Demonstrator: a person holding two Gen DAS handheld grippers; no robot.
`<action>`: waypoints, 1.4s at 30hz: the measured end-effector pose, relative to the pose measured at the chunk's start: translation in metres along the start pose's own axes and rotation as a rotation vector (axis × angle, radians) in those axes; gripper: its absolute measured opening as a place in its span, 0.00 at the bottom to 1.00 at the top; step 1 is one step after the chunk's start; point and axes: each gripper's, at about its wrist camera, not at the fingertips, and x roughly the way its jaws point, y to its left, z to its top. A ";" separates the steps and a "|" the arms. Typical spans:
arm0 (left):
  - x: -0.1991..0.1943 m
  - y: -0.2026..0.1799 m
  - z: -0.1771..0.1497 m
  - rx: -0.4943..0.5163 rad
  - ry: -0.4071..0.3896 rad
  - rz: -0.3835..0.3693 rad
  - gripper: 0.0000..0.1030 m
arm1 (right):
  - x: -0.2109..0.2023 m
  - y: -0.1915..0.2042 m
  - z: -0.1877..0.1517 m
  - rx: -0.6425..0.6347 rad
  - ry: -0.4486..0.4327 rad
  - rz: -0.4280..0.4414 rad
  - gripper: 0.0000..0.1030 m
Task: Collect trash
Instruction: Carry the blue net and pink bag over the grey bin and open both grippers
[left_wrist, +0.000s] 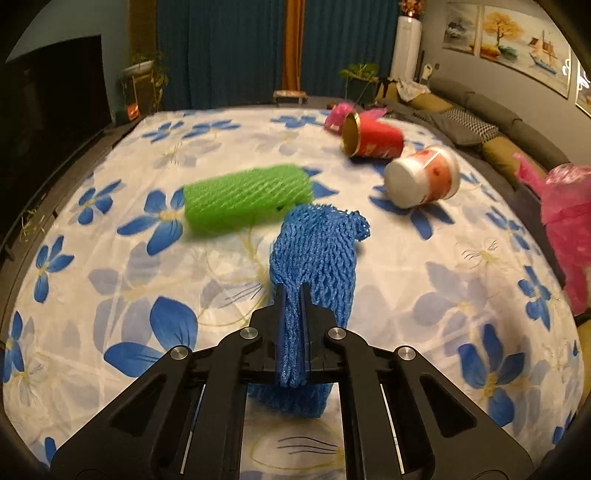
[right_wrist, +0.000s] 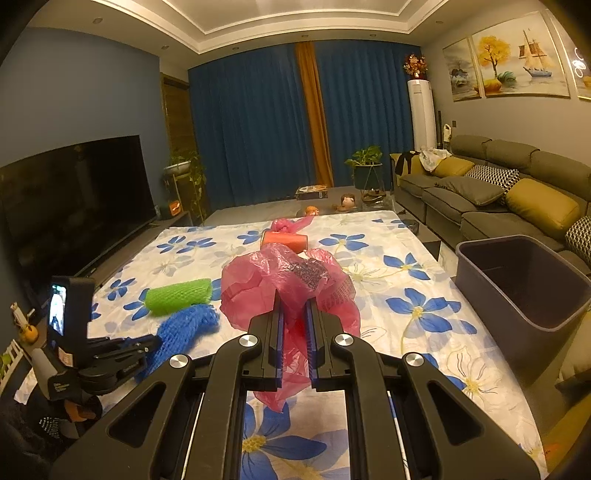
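My left gripper (left_wrist: 291, 291) is shut on a blue foam net sleeve (left_wrist: 317, 251), which sticks up and forward from between its pads. Just beyond it a green foam net sleeve (left_wrist: 247, 197) lies on the flowered sheet (left_wrist: 110, 258). Further right lie a red paper cup (left_wrist: 373, 138) and a white cup (left_wrist: 421, 177), both on their sides. My right gripper (right_wrist: 294, 306) is shut on a crumpled pink plastic bag (right_wrist: 280, 280). The right wrist view also shows the left gripper (right_wrist: 125, 350) holding the blue sleeve (right_wrist: 188, 325) at lower left, beside the green sleeve (right_wrist: 177, 295).
A dark grey bin (right_wrist: 517, 295) stands off the sheet's right edge, in front of a grey sofa (right_wrist: 498, 192). A television (right_wrist: 74, 206) lines the left side. Another pink bag (right_wrist: 288, 225) and the red cup (right_wrist: 284, 240) lie farther back. The pink bag (left_wrist: 569, 221) shows at the left view's right edge.
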 end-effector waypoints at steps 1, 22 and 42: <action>-0.005 -0.002 0.002 0.004 -0.015 -0.002 0.06 | -0.001 -0.001 0.000 0.002 -0.001 0.000 0.11; -0.084 -0.088 0.043 0.100 -0.239 -0.101 0.06 | -0.034 -0.057 0.010 0.047 -0.057 -0.060 0.11; -0.093 -0.235 0.090 0.235 -0.359 -0.316 0.06 | -0.060 -0.184 0.050 0.129 -0.178 -0.325 0.11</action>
